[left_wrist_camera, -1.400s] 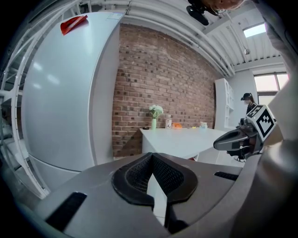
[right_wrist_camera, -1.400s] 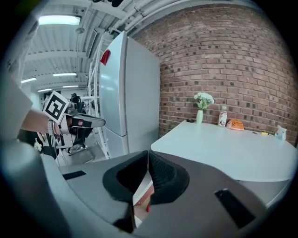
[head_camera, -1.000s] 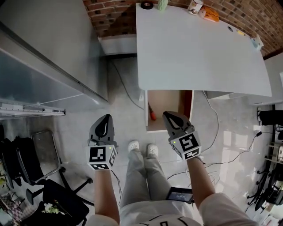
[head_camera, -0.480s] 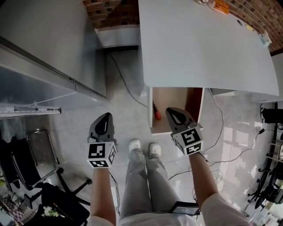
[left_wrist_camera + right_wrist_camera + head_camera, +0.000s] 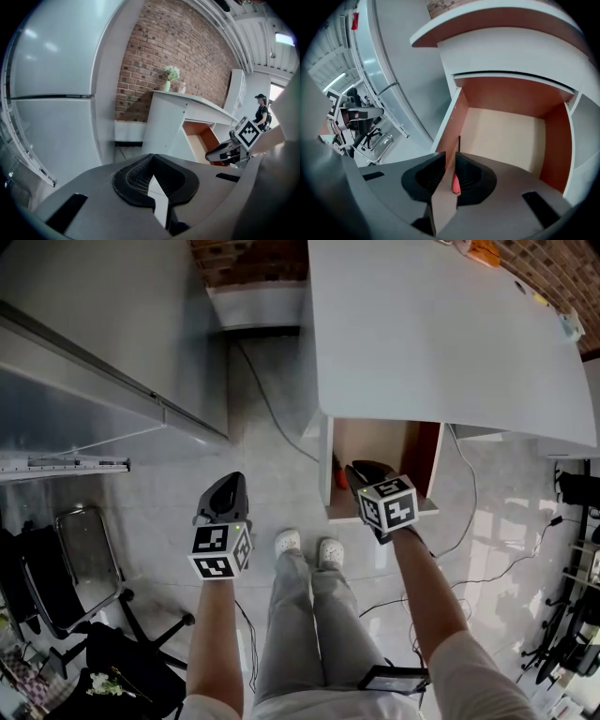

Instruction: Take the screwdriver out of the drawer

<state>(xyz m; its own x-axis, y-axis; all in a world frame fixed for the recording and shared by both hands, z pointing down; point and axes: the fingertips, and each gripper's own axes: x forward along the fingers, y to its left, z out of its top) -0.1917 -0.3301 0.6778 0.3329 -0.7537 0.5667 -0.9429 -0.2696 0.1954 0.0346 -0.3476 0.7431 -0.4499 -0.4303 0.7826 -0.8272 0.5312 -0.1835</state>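
Orange-handled, the screwdriver [image 5: 337, 474] is seen lying inside the open drawer [image 5: 377, 444], close along its left wall, under the white table [image 5: 441, 334]. The right tool [image 5: 354, 469] is held just above it, its 2 jaws parted by a narrow gap and gripping nothing, with the handle showing through that gap. The handle is best straddled squarely and the jaws lowered clear of the wall before being closed, since the wall could otherwise be pinched. The left tool [image 5: 229, 486] is held well apart over the floor, its jaws pressed together and empty.
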